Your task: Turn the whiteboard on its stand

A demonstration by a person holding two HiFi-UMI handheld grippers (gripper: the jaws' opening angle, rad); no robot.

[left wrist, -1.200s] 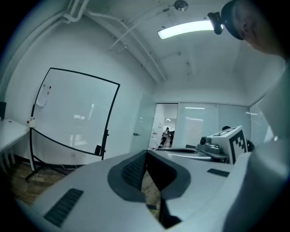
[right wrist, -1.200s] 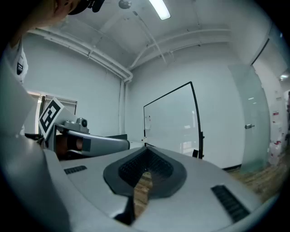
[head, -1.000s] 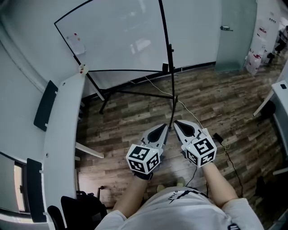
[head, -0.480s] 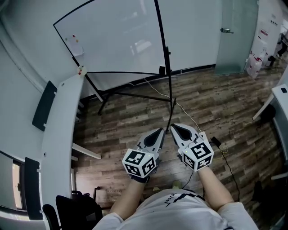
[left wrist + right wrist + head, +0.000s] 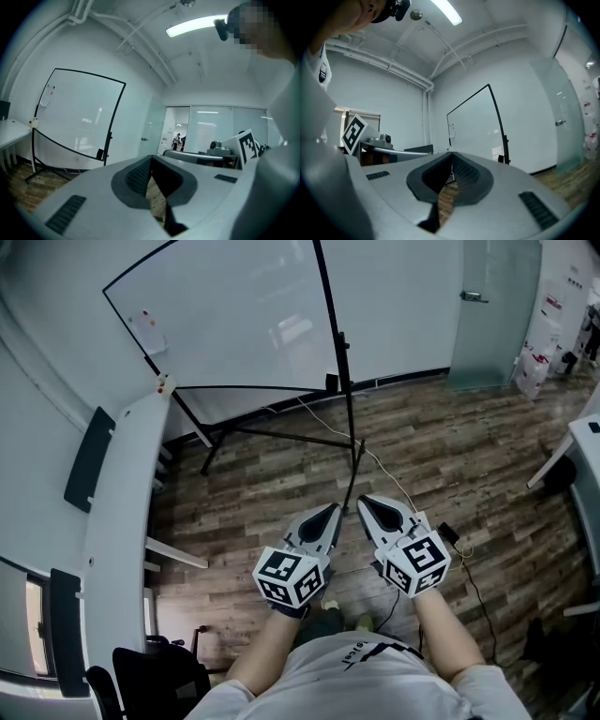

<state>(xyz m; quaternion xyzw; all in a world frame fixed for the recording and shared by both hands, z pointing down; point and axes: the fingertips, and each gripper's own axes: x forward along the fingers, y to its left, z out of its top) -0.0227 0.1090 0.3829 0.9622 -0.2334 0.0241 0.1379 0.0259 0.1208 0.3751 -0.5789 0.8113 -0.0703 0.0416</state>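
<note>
Hovering — left tool [image 5: 334,508], right tool [image 5: 362,502] closed, empty.

The whiteboard [image 5: 234,315] — white, black-framed — stands upright on its black stand [image 5: 281,435] on the wood floor.

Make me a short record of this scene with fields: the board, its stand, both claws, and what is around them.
whiteboard: upright, black frame, ahead of the person
stand: black legs on the wooden floor
left claw: shut, empty, well short of the whiteboard
right claw: shut, empty, beside the left claw, touching nothing
desk: white, along the left of the head view
cable: thin, lying across the floor near the stand
</note>
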